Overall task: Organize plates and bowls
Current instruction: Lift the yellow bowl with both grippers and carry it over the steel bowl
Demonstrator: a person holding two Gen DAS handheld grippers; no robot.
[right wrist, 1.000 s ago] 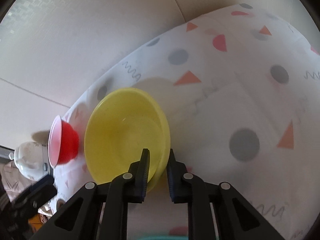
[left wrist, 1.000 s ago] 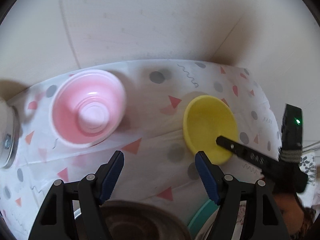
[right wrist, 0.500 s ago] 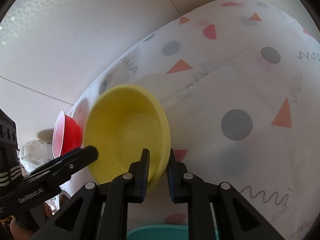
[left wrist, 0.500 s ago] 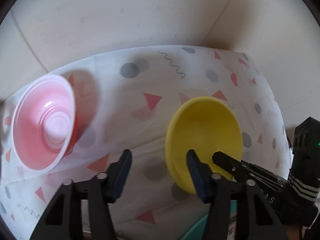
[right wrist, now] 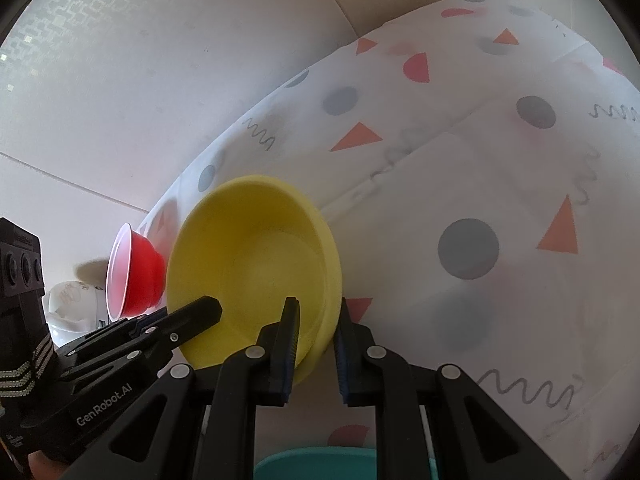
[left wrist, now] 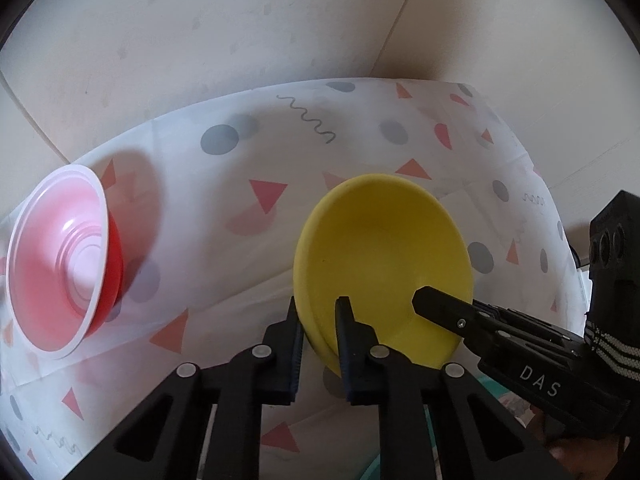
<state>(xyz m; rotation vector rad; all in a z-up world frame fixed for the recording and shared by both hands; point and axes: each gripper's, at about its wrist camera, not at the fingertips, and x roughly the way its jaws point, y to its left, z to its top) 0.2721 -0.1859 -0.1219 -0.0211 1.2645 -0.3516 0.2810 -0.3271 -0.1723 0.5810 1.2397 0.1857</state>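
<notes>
A yellow bowl [left wrist: 380, 256] is held tilted above the patterned tablecloth [left wrist: 240, 152]. My left gripper [left wrist: 318, 320] is shut on its left rim, one finger inside and one outside. My right gripper [right wrist: 316, 320] is shut on its right rim in the same way; the bowl also shows in the right wrist view [right wrist: 256, 256]. The right gripper's fingers [left wrist: 452, 312] enter the left wrist view from the right. A red bowl with a pale pink inside [left wrist: 60, 260] stands on the cloth to the left, also in the right wrist view [right wrist: 136, 272].
A teal dish edge [right wrist: 316, 462] shows at the bottom, below the grippers. A white teapot-like item [right wrist: 68, 304] sits far left behind the red bowl. Beige walls [left wrist: 240, 20] meet in a corner behind the table.
My left gripper has moved right from the red bowl to the yellow bowl and closed on its left rim. The right gripper has kept its hold on the bowl.
</notes>
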